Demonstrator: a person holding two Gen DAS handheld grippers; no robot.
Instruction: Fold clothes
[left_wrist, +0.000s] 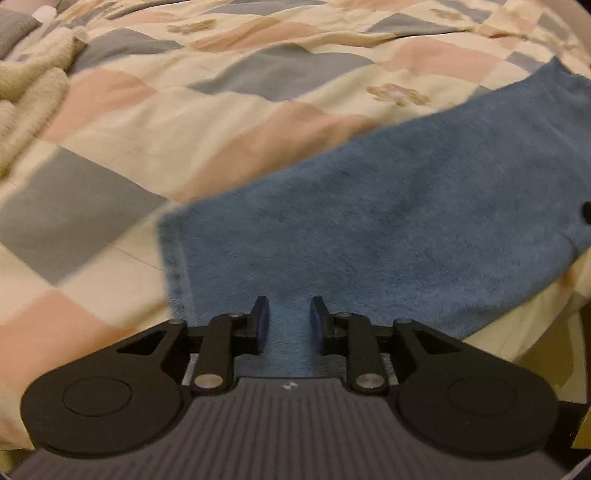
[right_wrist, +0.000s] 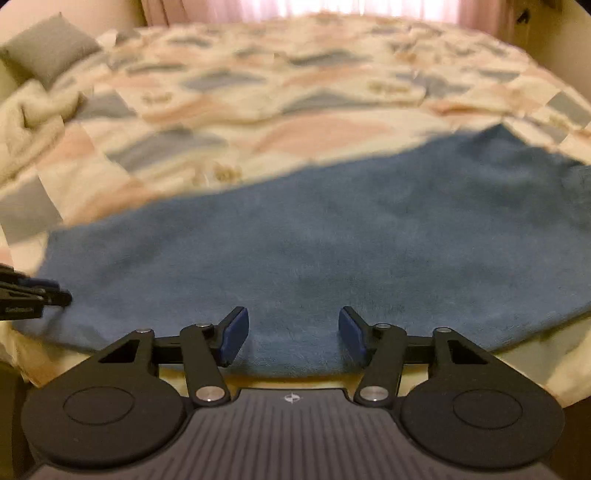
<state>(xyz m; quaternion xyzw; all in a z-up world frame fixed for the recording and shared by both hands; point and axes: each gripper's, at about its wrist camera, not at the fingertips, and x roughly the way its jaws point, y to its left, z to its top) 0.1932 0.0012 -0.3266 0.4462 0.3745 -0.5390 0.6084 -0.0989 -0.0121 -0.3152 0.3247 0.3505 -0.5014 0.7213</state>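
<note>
The blue towel (right_wrist: 303, 254) lies spread flat on the quilt (left_wrist: 155, 122), along the bed's near edge. It looks soft, light and limp, likely to sag and drag when lifted, so its corners and hemmed end (left_wrist: 173, 258) are the places to pinch. The left gripper (left_wrist: 288, 325) hovers over the towel beside that hem, fingers narrowly apart, seemingly gripping nothing, though blur hinders. The right gripper (right_wrist: 293, 338), over the towel's near edge, is spread wide and empty.
</note>
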